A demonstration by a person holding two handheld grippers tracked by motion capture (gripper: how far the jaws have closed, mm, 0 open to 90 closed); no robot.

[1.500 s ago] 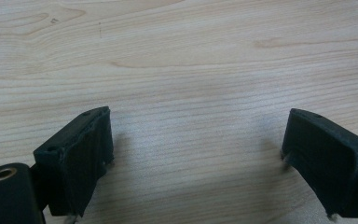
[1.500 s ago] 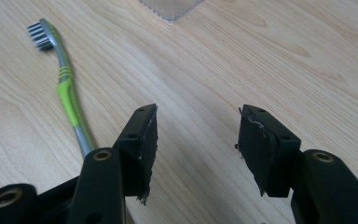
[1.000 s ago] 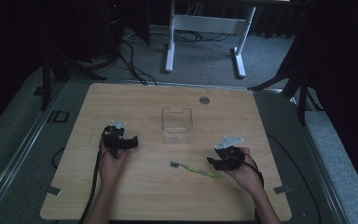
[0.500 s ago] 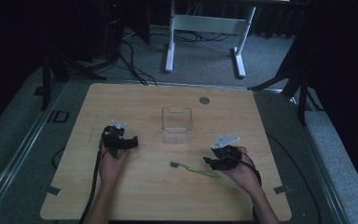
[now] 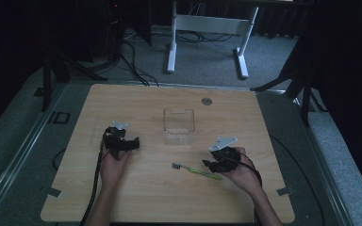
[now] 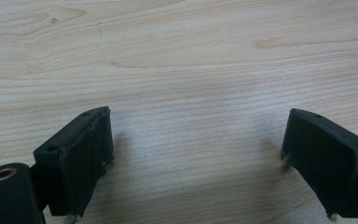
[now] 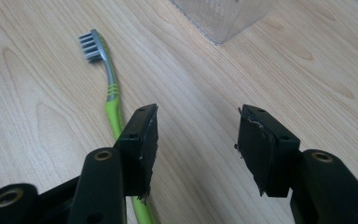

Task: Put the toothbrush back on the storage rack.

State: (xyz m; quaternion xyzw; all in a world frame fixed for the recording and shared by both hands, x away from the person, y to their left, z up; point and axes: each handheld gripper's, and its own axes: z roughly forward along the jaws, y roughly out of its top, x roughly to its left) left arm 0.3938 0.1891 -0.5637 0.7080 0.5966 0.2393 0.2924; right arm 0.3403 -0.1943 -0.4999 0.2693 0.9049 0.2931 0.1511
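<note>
On the counter [image 5: 122,103] in high view: clear box [image 5: 179,126] mid, green toothbrush [image 5: 195,170] lying flat in front of it, its handle end just beside right tongs [image 5: 213,164]; left tongs [image 5: 131,144] well apart to the left. Left gripper view: left tongs [image 6: 196,154] released, bare wood betw 2 jaws. Right gripper view: right tongs [image 7: 196,140] released, nothing betw jaws; toothbrush [image 7: 113,100] runs under left jaw, bristles pointing away; box corner [image 7: 219,18] beyond.

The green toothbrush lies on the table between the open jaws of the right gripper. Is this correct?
Not quite. In the right gripper view the toothbrush lies on the table outside the open jaws of the right gripper, passing beside and under one jaw, not between them.
</note>
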